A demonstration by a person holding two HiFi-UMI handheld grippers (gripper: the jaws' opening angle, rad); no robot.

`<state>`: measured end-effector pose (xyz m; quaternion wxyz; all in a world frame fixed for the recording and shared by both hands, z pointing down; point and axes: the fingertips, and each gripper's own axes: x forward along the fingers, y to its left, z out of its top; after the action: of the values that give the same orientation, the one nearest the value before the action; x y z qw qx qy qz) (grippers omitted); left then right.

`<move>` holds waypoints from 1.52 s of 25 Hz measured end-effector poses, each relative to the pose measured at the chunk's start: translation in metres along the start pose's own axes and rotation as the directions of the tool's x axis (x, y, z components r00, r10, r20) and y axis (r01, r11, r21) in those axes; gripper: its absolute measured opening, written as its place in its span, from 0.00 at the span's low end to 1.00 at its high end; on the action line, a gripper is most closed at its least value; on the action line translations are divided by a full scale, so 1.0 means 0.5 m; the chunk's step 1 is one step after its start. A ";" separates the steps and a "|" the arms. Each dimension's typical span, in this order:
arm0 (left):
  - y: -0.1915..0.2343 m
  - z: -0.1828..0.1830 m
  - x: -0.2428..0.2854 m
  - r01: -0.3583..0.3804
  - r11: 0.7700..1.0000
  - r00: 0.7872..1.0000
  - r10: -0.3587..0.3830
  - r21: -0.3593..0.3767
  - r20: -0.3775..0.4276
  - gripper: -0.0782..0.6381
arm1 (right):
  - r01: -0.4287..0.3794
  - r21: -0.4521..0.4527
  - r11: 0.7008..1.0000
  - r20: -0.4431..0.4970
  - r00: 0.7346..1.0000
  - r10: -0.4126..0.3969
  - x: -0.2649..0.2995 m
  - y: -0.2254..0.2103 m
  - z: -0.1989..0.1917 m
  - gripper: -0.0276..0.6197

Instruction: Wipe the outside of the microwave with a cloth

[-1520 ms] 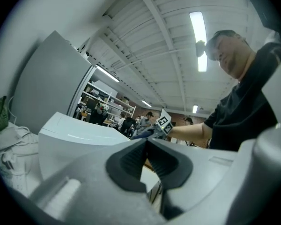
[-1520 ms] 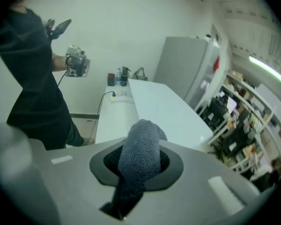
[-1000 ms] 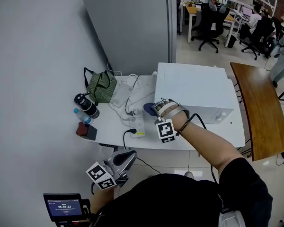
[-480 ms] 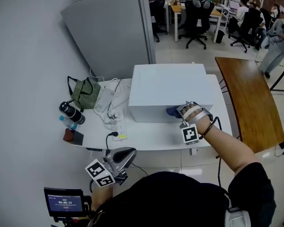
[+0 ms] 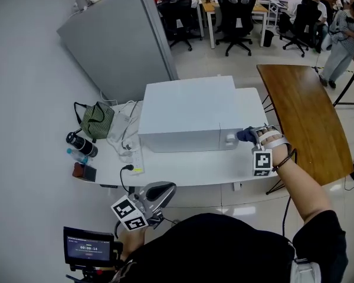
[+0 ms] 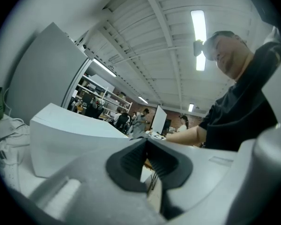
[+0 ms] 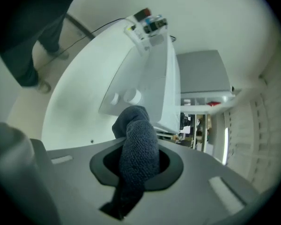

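Note:
A white microwave [image 5: 189,114] stands on a white table [image 5: 183,170], its front with two knobs [image 7: 124,96] facing me. My right gripper [image 5: 252,136] is shut on a dark blue cloth [image 5: 244,135] at the microwave's right front corner, beside the knobs. In the right gripper view the cloth [image 7: 139,149] bulges out between the jaws, close to the front panel. My left gripper [image 5: 159,191] hangs low below the table's front edge, away from the microwave [image 6: 70,137]; its jaws are closed together with nothing between them.
Left of the microwave lie a green bag [image 5: 96,119], a power strip with cables [image 5: 130,152], dark bottles [image 5: 81,145] and a small red-and-black object [image 5: 82,171]. A brown wooden table [image 5: 301,122] stands to the right. A grey partition [image 5: 115,43] rises behind; office chairs and people are beyond.
My right gripper has carried the cloth rightwards along the microwave's front, from its left front corner to its right front corner by the knobs. The left gripper has stayed low.

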<state>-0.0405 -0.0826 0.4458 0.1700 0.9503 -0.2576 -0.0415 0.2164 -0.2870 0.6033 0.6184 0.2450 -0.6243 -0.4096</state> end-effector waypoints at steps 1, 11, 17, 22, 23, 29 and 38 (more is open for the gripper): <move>0.007 -0.001 -0.016 -0.008 1.000 1.000 0.008 -0.004 0.004 0.11 | -0.056 0.148 0.987 0.053 0.997 0.048 -0.011 0.004 0.023 0.13; 0.149 0.007 -0.355 -0.114 0.992 0.992 0.116 -0.048 0.048 0.11 | -0.733 0.640 0.229 0.736 0.671 0.089 0.043 -0.009 0.748 0.13; 0.201 0.001 -0.510 -0.209 0.975 0.976 0.213 -0.079 0.052 0.11 | -0.706 0.706 -0.055 0.701 0.708 -0.080 0.138 -0.125 0.875 0.13; 0.189 -0.004 -0.481 -0.198 0.977 0.979 0.201 -0.077 0.040 0.11 | -0.609 0.767 -0.203 0.590 0.793 -0.150 0.159 -0.119 0.693 0.13; 0.182 -0.004 -0.460 -0.189 0.979 0.981 0.192 -0.072 0.036 0.11 | -0.595 0.775 -0.212 0.574 0.804 -0.157 0.153 -0.109 0.647 0.13; 0.093 -0.007 -0.255 -0.118 0.992 0.992 0.120 -0.046 0.031 0.11 | -0.508 0.790 -0.343 0.460 0.861 -0.216 0.114 -0.030 0.326 0.13; 0.003 -0.030 -0.115 -0.083 0.995 0.996 0.083 -0.050 0.009 0.11 | -0.534 0.719 -0.445 0.496 0.843 -0.209 0.082 0.056 0.222 0.13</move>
<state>-0.0883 -0.0502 0.4598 0.1937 0.9340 -0.2968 -0.0460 0.1094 -0.2819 0.6606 0.0214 0.4343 -0.8186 0.3752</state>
